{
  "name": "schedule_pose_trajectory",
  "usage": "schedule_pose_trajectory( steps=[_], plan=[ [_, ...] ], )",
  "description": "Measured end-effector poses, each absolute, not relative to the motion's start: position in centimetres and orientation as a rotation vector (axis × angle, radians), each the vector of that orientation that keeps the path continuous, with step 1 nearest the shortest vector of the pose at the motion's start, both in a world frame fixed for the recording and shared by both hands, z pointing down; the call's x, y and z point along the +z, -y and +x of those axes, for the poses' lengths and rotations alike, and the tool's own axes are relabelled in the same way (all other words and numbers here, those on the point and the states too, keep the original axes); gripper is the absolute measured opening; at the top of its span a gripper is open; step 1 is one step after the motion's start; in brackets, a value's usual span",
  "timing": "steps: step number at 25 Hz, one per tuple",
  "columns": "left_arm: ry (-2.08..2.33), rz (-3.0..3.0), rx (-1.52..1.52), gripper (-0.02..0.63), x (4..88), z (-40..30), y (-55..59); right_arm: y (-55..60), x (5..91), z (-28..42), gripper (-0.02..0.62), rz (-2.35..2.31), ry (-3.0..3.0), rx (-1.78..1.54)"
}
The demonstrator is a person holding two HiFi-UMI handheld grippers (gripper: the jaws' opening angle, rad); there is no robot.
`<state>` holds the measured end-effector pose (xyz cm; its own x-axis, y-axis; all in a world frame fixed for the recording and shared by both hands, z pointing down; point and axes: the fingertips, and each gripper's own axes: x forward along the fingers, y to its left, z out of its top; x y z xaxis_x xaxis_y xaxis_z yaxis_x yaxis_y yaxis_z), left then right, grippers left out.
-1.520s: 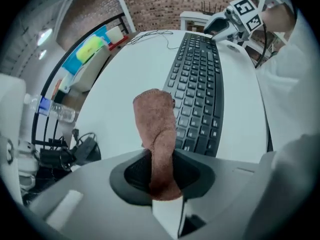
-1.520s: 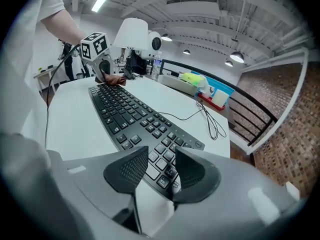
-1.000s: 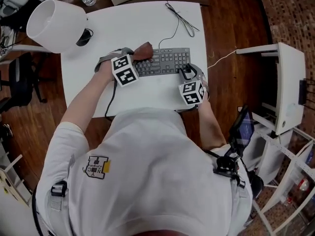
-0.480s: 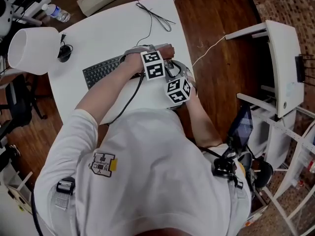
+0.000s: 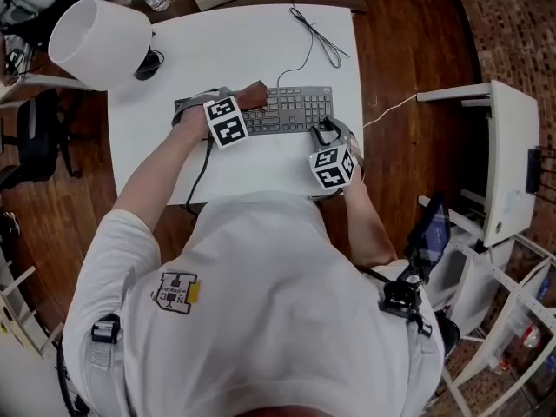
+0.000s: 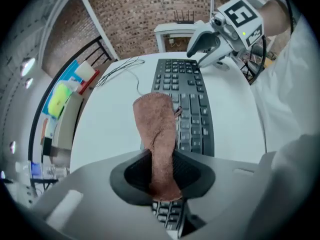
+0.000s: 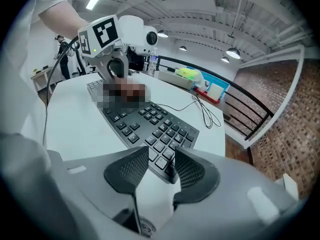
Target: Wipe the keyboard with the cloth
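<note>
Counter [image 5: 243, 50], white, on dark wood floor [image 5: 400, 50]; left gripper [image 6: 162, 171] fingers [image 6: 132, 171] pinch brown cloth [image 6: 157, 124] over black keyboard [image 6: 192, 99], right gripper [image 7: 162, 171] fingers [image 7: 127, 171] clamp its corner.

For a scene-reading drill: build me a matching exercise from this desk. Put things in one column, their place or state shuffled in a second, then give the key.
1. cloth
2. keyboard
3. lampshade
4. right gripper

A. white, by the table's far left corner
B. astride the keyboard's right near corner
C. brown, clamped in the left gripper
D. dark, lying mid-table

Pairs: 1-C, 2-D, 3-A, 4-B.
</note>
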<state>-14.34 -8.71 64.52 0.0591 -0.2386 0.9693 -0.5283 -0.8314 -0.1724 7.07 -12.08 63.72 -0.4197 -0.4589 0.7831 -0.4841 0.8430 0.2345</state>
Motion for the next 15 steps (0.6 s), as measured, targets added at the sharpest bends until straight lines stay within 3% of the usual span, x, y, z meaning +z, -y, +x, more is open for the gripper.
schedule_pose_trajectory(
  steps=[9,15],
  plan=[
    [0.999,1.807,1.797,0.097,65.0,-29.8,-0.1,11.3,63.3,4.8,0.16,0.645,2.071,-0.009],
    [1.045,1.809,1.761,0.097,64.4,-31.6,-1.8,10.5,62.7,3.7,0.16,0.652,2.072,-0.019]
  ],
)
